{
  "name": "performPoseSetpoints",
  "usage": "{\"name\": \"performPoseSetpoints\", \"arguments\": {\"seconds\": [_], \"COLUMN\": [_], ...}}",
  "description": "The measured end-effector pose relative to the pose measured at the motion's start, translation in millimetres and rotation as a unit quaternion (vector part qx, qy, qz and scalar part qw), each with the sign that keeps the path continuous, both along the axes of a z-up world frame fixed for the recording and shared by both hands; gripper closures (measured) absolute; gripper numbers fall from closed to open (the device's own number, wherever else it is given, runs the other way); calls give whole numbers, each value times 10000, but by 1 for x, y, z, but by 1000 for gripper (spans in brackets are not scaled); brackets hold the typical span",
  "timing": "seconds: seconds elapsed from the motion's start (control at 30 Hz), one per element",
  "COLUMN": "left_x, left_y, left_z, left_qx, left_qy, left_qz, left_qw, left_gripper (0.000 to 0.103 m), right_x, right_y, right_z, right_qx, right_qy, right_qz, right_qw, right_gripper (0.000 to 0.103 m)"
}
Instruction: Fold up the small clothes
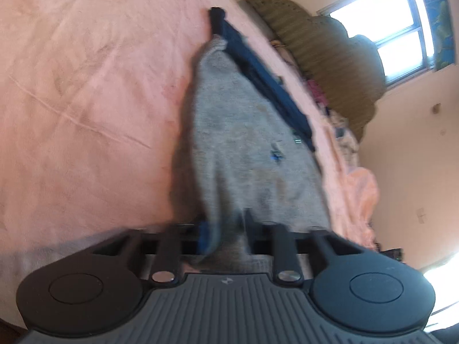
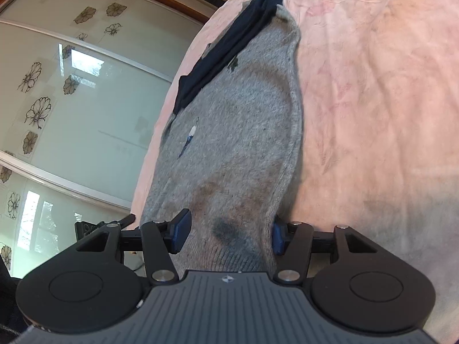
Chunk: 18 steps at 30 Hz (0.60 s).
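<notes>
A grey sock [image 1: 243, 143] lies stretched on the pink bedsheet [image 1: 86, 86], with a dark navy sock [image 1: 258, 71] along its far edge. My left gripper [image 1: 226, 229] is shut on one end of the grey sock; this view is blurred. In the right wrist view the grey sock [image 2: 241, 132] runs away from my right gripper [image 2: 229, 232], whose blue pads [image 2: 180, 230] stand apart on either side of the sock's cuff end. The navy sock [image 2: 229, 46] lies along its left edge.
The bed edge runs close beside the socks. An olive headboard [image 1: 330, 66] and a window [image 1: 381, 23] are beyond it in the left wrist view. A flowered glass wardrobe door [image 2: 71, 100] stands past the bed in the right wrist view.
</notes>
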<state>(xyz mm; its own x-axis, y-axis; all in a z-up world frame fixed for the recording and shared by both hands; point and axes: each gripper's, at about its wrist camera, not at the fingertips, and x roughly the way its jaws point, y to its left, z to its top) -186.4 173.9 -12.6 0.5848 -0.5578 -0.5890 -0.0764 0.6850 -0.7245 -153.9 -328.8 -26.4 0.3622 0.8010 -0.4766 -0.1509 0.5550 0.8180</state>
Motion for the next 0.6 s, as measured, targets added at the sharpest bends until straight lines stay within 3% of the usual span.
{"name": "performPoseSetpoints", "arguments": {"seconds": [0.07, 0.17, 0.27, 0.37, 0.5, 0.57, 0.6], "left_x": [3, -3, -11, -1, -10, -18, -21], "left_y": [-1, 5, 8, 10, 13, 17, 17], "left_z": [6, 38, 64, 36, 9, 4, 1], "left_qx": [297, 545, 981, 1186, 663, 159, -44], "left_qy": [-64, -524, -861, -294, -87, -89, -56], "left_qz": [-23, -142, -248, -316, -149, -88, -69], "left_qw": [9995, 9970, 9911, 9920, 9976, 9998, 10000], "left_gripper": [97, 97, 99, 99, 99, 96, 94], "right_x": [3, 3, -8, -8, -12, -22, -26], "right_y": [4, 6, -9, -26, -32, -30, -30], "right_z": [-2, 6, 35, 24, -1, -1, -1], "right_qx": [-241, -403, -449, -999, -475, -304, -176], "right_qy": [71, -37, -440, -132, 168, 55, 25], "right_qz": [-21, 29, -32, -216, -225, -201, -166], "right_qw": [9997, 9992, 9980, 9947, 9985, 9993, 9997], "right_gripper": [92, 93, 93, 94, 90, 74, 60]}}
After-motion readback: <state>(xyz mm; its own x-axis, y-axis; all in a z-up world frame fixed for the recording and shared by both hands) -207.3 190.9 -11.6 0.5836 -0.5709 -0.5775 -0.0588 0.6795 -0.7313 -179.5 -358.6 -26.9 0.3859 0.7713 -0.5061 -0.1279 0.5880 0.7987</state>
